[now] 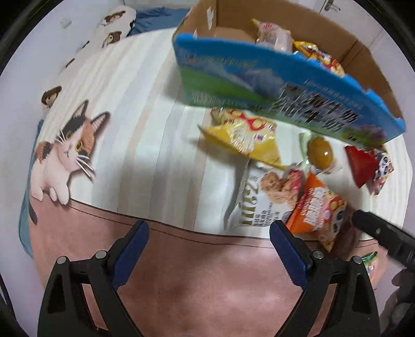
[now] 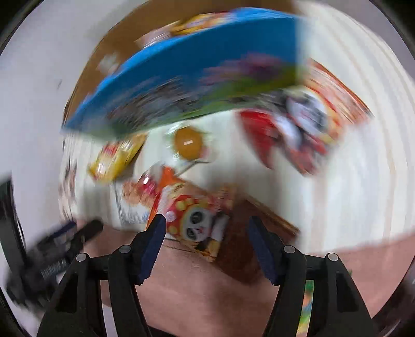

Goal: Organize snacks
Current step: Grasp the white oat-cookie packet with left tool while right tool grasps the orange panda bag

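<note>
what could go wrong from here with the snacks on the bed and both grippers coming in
1. The right gripper is over the orange panda packet, which overlaps the white bag; a pinch could catch or drag both.
2. The bedspread is soft, so low fingers may snag fabric.
3. The box's blue flap overhangs the yellow bag and could get bumped.

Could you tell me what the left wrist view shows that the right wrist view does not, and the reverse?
Only the left wrist view shows the cat print on the bedspread, the pillow and the snacks inside the cardboard box. Only the right wrist view, though blurred, shows the right gripper with jaws open above the panda packet. Both show the box's blue flap, the yellow bag, the round amber sweet and the red packet.
</note>
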Motion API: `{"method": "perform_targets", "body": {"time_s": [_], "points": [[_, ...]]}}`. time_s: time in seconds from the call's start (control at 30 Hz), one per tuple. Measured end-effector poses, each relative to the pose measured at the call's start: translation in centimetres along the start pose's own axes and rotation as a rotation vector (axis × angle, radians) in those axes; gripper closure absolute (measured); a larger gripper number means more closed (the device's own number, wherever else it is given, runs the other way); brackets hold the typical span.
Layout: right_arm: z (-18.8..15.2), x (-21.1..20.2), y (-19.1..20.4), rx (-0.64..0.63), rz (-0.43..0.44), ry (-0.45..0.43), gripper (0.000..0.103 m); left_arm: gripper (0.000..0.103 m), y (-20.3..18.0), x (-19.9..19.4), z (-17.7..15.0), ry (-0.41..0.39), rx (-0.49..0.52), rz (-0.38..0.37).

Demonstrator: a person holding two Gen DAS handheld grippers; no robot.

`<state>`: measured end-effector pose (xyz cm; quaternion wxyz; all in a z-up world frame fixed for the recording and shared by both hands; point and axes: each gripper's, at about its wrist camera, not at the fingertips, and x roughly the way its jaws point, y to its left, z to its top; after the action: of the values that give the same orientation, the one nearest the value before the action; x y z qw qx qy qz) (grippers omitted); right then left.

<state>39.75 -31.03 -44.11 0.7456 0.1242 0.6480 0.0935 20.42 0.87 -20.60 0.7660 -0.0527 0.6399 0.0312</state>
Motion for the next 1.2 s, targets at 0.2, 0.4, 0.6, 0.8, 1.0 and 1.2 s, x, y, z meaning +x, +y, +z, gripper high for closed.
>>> {"method": "perform_targets", "body": {"time_s": [0.2,0.4,0.6,0.8,1.0,1.2], "points": [[-0.3,3.6,7.5,-0.579,-0.201,0.134,0.034,0.008,0.3,1.7,-0.6,0.024,0.038,0.058],[-1.2,7.6,9.5,-0.804,-0.338,0.218,0.031,0.008,0.9,3.2,-2.2,0.065,0.038,0.073],[0.7,7.3,4.5,-0.403,-0.296,0.216,0.042,0.008,-0.6,2.6,-2.2,0.056,0.070,0.051],[-0.2,4.6,-1.4,-0.024,-0.069,0.145,0.040,0.008,-2.8,3.9,0.0,0.156,-0.031,-0.137],[-0.1,1.1,-3.6,0.059,-0.039,0.068,0.029,0.008,-6.4,7.6,1.7,0.208,-0.033,-0.141],[2.3,1.4,-2.4,0.059,-0.024,0.043,0.028,0.033,-5.8,7.0,0.6,0.148,-0.004,-0.102]]}}
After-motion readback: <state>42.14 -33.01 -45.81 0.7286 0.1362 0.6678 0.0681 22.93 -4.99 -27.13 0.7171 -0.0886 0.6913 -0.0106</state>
